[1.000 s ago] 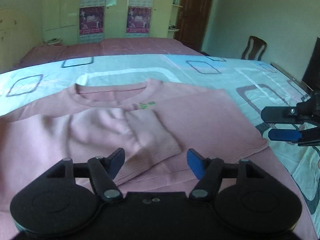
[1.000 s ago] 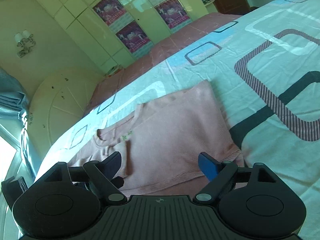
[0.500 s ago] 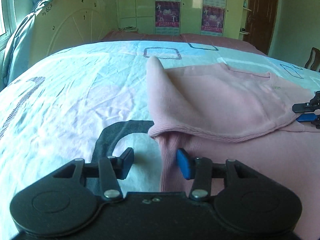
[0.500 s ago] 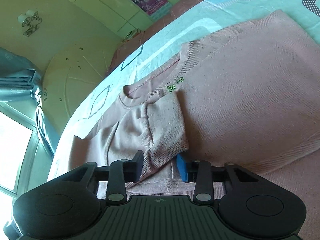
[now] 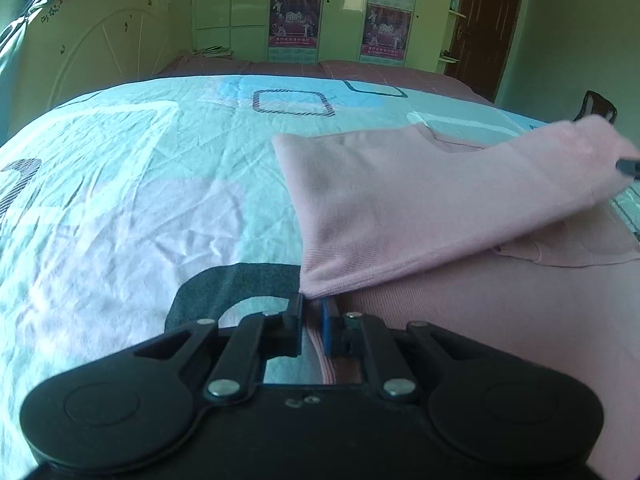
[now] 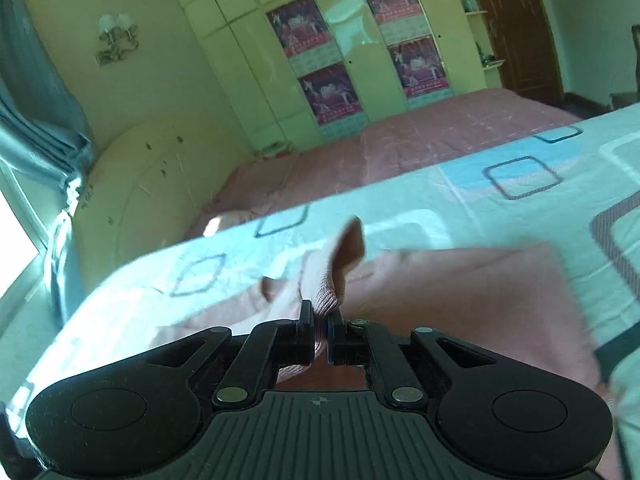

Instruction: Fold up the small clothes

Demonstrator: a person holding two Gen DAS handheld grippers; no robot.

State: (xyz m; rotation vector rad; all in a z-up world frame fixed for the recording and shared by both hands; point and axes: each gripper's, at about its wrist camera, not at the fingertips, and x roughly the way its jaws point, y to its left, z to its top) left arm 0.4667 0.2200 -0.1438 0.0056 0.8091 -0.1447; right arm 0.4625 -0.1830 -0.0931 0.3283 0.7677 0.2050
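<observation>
Spread across the patterned bedsheet (image 5: 120, 184): pink sweater (image 5: 460, 300), left side now lifted and stretched. Clenched on its hem corner: left gripper (image 5: 310, 316), open half a second ago. Clamped on the ribbed sleeve cuff (image 6: 326, 300): right gripper (image 6: 319, 330), raised. Fold under way.

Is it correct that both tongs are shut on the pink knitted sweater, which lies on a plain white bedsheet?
Not quite. The left tongs and right tongs are indeed shut on the pink knitted sweater, but the bedsheet is not plain white: the left wrist view shows it light blue, patterned with dark and white rounded squares.
</observation>
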